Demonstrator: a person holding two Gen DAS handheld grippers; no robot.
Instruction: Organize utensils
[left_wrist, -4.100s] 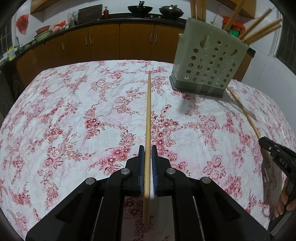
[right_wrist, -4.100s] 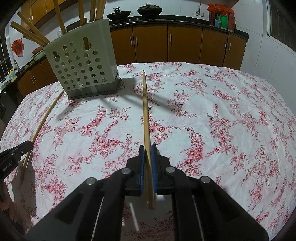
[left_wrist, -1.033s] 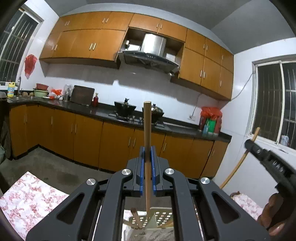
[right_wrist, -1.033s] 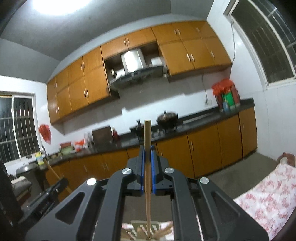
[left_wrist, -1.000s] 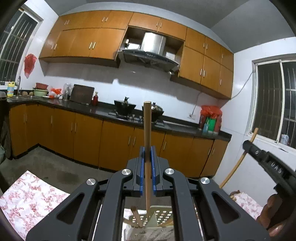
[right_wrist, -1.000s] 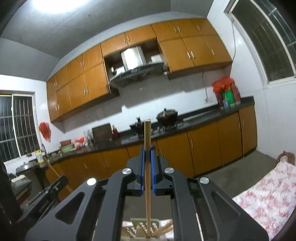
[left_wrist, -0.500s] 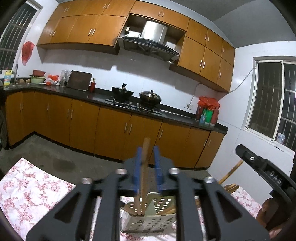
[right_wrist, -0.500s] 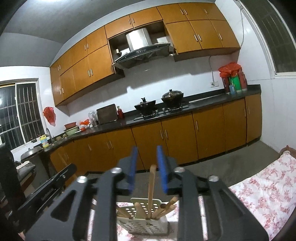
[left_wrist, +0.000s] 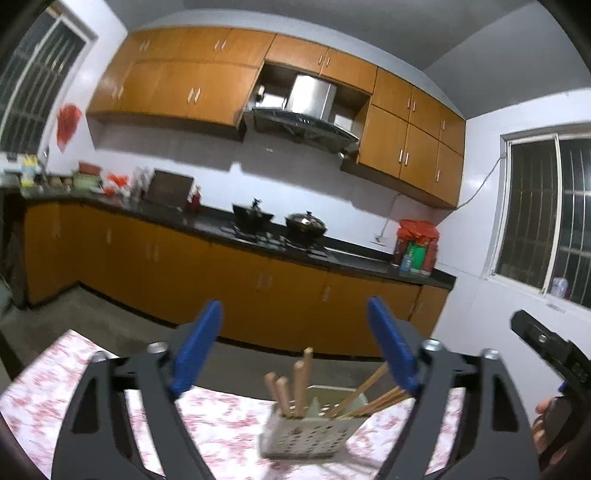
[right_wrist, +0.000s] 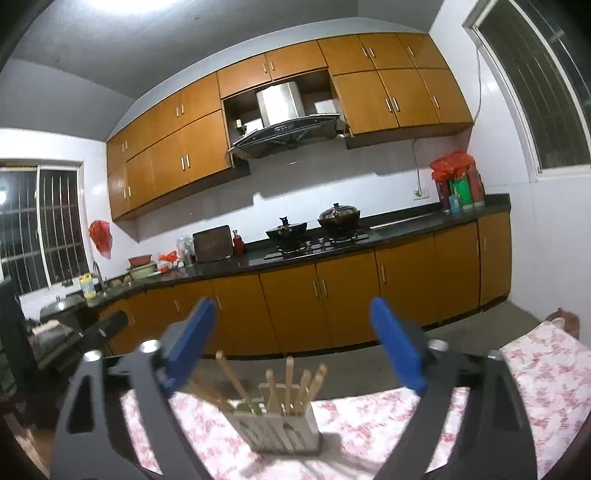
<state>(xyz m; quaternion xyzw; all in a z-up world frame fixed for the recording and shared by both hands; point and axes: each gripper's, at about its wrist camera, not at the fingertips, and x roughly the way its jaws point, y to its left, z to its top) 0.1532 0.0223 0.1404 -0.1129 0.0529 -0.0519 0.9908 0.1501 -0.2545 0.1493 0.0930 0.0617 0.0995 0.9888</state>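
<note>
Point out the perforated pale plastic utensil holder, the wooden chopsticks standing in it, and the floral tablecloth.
Perforated pale plastic utensil holder (left_wrist: 308, 439): left wrist view, on its holed front wall.
Wooden chopsticks (right_wrist: 289, 380): right wrist view, on an upright stick's shaft.
Floral tablecloth (right_wrist: 535, 373): right wrist view, on a bare patch at right.

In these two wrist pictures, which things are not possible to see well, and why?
- Left wrist view: the count of chopsticks in the holder; motion blur merges them.
- Left wrist view: the right gripper is cut off by the right edge, so its fingertips do not show.
- Right wrist view: the holder's holes are smeared by blur.
- Both views: the near tablecloth is hidden behind the open left gripper and the camera's own gripper.
</note>
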